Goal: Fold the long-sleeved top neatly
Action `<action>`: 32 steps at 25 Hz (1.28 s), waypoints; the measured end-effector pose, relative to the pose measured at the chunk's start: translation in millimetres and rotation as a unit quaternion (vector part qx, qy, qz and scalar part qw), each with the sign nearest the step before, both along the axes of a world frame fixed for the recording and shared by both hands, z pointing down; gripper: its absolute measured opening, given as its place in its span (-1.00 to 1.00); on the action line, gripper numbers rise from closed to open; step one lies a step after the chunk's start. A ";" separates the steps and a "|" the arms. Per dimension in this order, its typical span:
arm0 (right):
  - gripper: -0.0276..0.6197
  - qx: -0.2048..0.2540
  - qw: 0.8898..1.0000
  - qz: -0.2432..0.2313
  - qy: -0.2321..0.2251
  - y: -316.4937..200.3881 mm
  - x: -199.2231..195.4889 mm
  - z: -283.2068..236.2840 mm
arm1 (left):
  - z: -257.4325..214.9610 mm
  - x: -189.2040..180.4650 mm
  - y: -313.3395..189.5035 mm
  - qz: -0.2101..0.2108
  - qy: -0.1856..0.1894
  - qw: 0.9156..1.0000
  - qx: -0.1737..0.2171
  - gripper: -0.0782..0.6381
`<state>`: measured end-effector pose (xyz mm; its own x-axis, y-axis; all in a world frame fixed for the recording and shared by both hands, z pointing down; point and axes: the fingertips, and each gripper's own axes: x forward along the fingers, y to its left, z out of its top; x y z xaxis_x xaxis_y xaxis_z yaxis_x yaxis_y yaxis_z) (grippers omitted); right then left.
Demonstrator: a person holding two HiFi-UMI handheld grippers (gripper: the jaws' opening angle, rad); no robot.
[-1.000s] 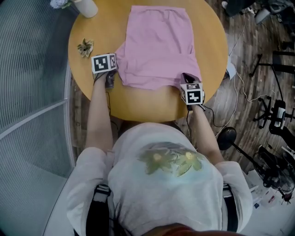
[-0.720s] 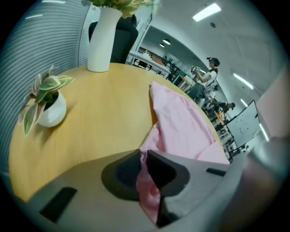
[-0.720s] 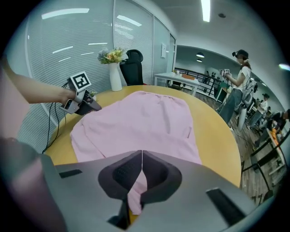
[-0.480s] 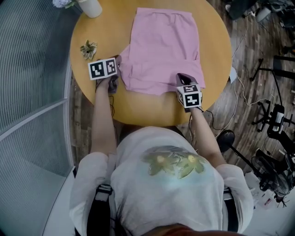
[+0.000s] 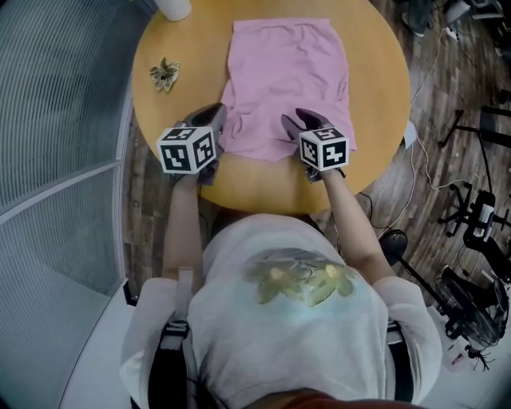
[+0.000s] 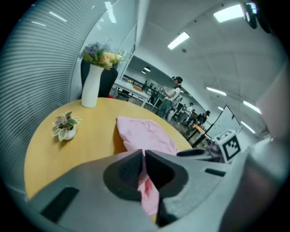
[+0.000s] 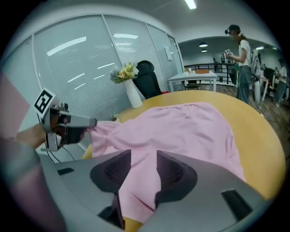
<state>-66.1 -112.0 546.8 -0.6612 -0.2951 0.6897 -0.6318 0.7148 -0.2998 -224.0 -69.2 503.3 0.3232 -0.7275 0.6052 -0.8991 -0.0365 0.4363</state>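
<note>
The pink long-sleeved top (image 5: 287,72) lies partly folded on the round wooden table (image 5: 263,180). My left gripper (image 5: 214,120) is at the top's near-left corner and shut on a pinch of pink cloth (image 6: 145,133), which it holds a little above the table; its jaws (image 6: 143,156) closed within the last second. My right gripper (image 5: 292,122) hovers over the near hem, right of centre. Its jaws (image 7: 144,158) have just been opening and stand apart, with the cloth (image 7: 181,127) lying under and between them, not pinched. The right gripper view shows the left gripper (image 7: 74,122) pulling the corner up.
A small potted plant (image 5: 164,73) and a white vase (image 5: 174,6) stand at the table's far left. Cables and stands (image 5: 471,216) crowd the wooden floor to the right. A ribbed grey wall (image 5: 56,120) runs along the left. A person (image 7: 240,54) stands far off.
My left gripper has risen with the top's near-left corner. The right gripper has slid left along the near hem, and its jaws have come apart.
</note>
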 end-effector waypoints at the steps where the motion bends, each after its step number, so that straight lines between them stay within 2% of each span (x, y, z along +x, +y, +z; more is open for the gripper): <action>1: -0.39 -0.004 1.000 -0.004 -0.013 -0.7 -10.9 -6.7 | 3.4 13.3 2.5 0.017 -0.003 1.000 -0.005 -0.72; 3: -0.39 -0.010 0.999 -0.020 -0.038 -2.3 -36.4 -22.5 | 11.9 39.2 8.2 0.045 -0.008 0.999 -0.017 -0.72; 6: -0.39 -0.028 0.995 -0.068 -0.061 -0.7 -81.2 -40.9 | 24.1 71.8 17.8 0.069 0.002 0.997 -0.035 -0.72; 9: -0.39 -0.035 0.991 -0.126 -0.031 1.0 -120.5 -34.6 | 39.9 96.5 27.9 0.092 0.004 0.994 -0.056 -0.72; 12: -0.39 -0.033 0.984 -0.173 0.031 0.3 -142.5 -5.0 | 54.3 111.6 35.2 0.103 0.005 0.992 -0.070 -0.72; 14: -0.39 -0.034 0.974 -0.199 0.099 0.0 -140.9 23.4 | 62.1 116.0 38.0 0.103 0.009 0.992 -0.078 -0.72; 15: -0.39 -0.025 0.966 -0.211 0.148 -2.2 -133.5 38.2 | 65.5 116.7 39.0 0.102 0.010 0.991 -0.081 -0.72; 17: -0.39 0.015 0.940 -0.234 0.246 -11.5 -113.8 62.0 | 70.2 116.0 40.3 0.100 0.012 0.991 -0.084 -0.72; 18: -0.39 0.032 0.929 -0.244 0.277 -15.4 -105.5 69.2 | 71.6 114.6 40.6 0.099 0.014 0.991 -0.085 -0.72; 19: -0.43 0.040 0.923 -0.249 0.292 -17.5 -99.1 72.9 | 72.5 112.9 41.1 0.098 0.015 0.991 -0.087 -0.72; 20: -0.56 0.038 0.923 -0.246 0.293 -18.8 -94.7 73.0 | 72.8 111.0 41.7 0.099 0.017 0.991 -0.087 -0.72; 21: -0.72 0.031 0.931 -0.233 0.281 -20.3 -92.3 69.4 | 71.8 109.2 42.6 0.102 0.019 0.991 -0.086 -0.72; 22: -0.80 0.018 0.943 -0.215 0.254 -21.4 -92.2 62.5 | 68.8 107.3 44.1 0.107 0.022 0.991 -0.083 -0.72; 24: -0.81 -0.016 0.970 -0.175 0.169 -19.1 -96.9 44.0 | 55.5 99.8 48.4 0.117 0.032 0.990 -0.070 -0.72; 26: -0.82 -0.032 0.985 -0.142 0.094 -19.6 -96.2 23.7 | 35.3 79.6 49.1 0.109 0.042 0.992 -0.055 -0.70; 30: -0.82 -0.029 0.991 -0.126 0.018 -19.7 -83.3 -1.5 | 8.8 16.5 16.4 0.057 0.040 0.997 -0.031 -0.63; 32: -0.81 -0.030 0.992 -0.126 0.000 -15.1 -79.2 -4.2 | 12.0 2.8 -9.0 0.060 0.050 0.996 -0.035 -0.51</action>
<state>-145.3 -127.1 542.6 -0.7086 -0.0801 0.7010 -0.4361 0.8307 -0.3460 -221.2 -78.2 515.3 0.4670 -0.6363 0.6141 -0.8419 -0.1075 0.5288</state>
